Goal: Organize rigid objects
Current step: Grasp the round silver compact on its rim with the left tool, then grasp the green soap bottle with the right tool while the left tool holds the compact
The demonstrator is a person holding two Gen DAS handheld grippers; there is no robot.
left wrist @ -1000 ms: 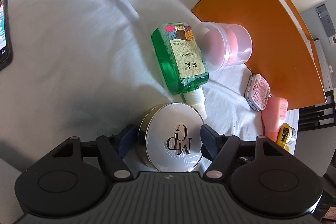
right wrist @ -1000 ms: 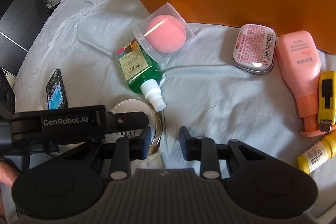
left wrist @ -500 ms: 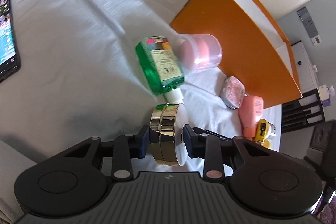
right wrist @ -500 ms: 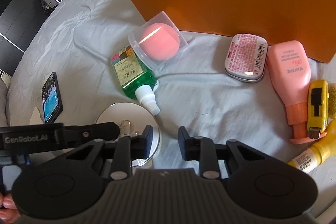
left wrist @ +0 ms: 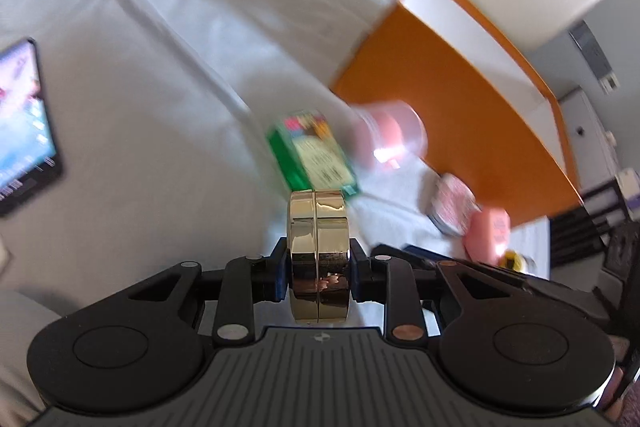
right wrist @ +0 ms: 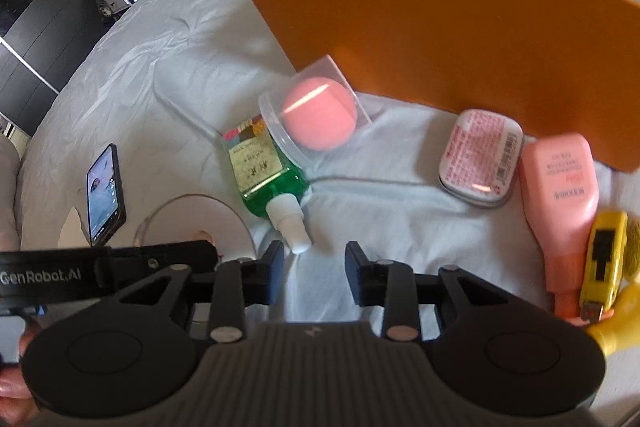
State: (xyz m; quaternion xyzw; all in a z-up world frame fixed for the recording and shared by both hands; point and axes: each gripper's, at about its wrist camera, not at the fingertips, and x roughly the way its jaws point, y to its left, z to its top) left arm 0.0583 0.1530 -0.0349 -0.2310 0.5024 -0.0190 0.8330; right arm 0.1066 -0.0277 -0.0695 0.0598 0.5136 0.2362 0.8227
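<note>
Left wrist view first: a phone lies lit up at the far left on the white sheet, and in the middle the left gripper is clamped on a round gold compact, held on edge between the two pads and lifted off the sheet. Beyond it, blurred, lies a green bottle, then a clear tub with something pink inside, touching the bottle, and past that the orange box, with a small pink tin and a pink bottle at its near side. From the right wrist view, going the same way, the phone sits at the left, the compact's pale round face shows just behind the left gripper's black arm, and the green bottle lies with its white cap pointing toward the camera. The right gripper hangs above the sheet with its fingers apart and nothing between them, the cap just ahead of its left finger. Further right come the tub, the tin, the pink bottle, a yellow utility knife touching it, and a yellow bottle at the edge, all in front of the orange box.
</note>
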